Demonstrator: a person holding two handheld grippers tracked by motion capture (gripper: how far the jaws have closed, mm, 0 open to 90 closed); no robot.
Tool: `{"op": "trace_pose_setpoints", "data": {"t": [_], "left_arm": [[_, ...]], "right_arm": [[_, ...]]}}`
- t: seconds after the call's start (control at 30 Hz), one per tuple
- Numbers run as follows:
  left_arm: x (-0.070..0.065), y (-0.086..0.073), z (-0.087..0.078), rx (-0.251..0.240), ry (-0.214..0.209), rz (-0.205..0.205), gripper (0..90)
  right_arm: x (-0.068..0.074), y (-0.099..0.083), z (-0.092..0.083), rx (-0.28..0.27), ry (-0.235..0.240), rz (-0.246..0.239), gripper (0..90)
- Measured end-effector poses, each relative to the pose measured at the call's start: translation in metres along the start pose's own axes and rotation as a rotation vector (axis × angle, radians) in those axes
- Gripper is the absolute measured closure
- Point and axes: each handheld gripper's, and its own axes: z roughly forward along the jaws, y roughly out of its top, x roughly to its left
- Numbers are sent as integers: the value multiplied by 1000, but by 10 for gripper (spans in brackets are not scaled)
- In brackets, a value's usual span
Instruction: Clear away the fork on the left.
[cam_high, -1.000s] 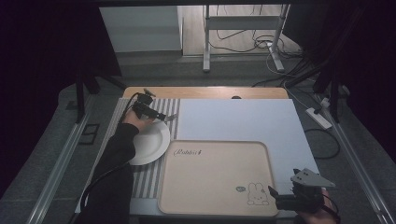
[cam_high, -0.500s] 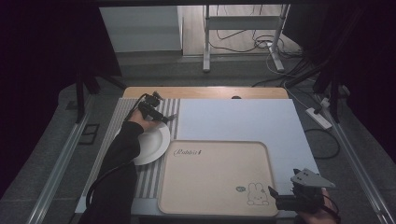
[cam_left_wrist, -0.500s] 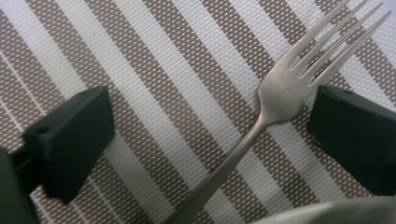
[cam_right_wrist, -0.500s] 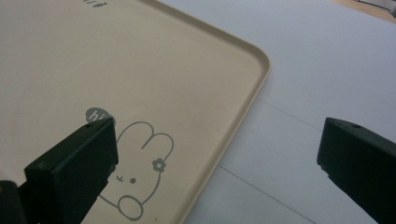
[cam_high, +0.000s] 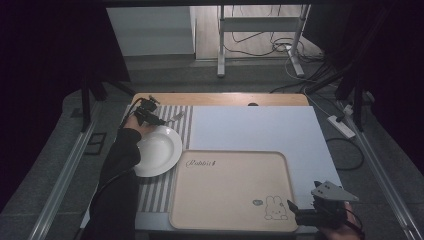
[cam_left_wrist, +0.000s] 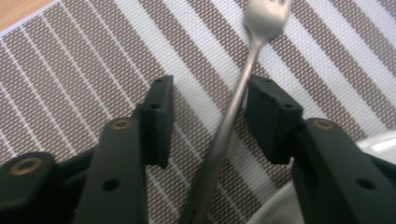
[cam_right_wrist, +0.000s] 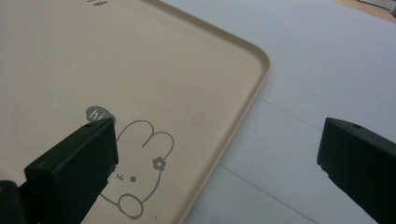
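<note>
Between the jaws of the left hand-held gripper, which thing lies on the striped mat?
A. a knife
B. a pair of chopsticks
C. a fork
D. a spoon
C: in the left gripper view, a metal fork with its tines at the top lies on the striped mat, its handle between the jaws of the left hand-held gripper.

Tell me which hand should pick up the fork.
Left. Its tongs already straddle the fork on the striped mat and have just been closing; the right tongs wait far off beside the tray.

The left hand-held gripper (cam_left_wrist: 208, 116), reached far forward, has just been closing, jaws not yet pinching, while the right hand-held gripper (cam_right_wrist: 219, 154) rests wide apart.
</note>
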Motion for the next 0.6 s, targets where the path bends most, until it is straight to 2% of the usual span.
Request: {"op": "trace_pose_setpoints", "data": {"t": [0.13, 0.3, 0.4, 0.53, 0.6], "left_arm": [[6, -6, -3, -2, -13, -9, 622], [13, -15, -8, -1, -31, -34, 787], [13, -18, -10, 6, -44, -11, 824], [15, -20, -12, 9, -28, -15, 830], [21, -25, -17, 0, -18, -33, 831]], "right_arm": [[0, 0, 0, 1, -1, -2, 0], [0, 0, 0, 1, 0, -3, 0], [1, 0, 0, 4, -1, -4, 0], [1, 0, 0, 2, -1, -4, 0], [0, 0, 0, 4, -1, -3, 0]]}}
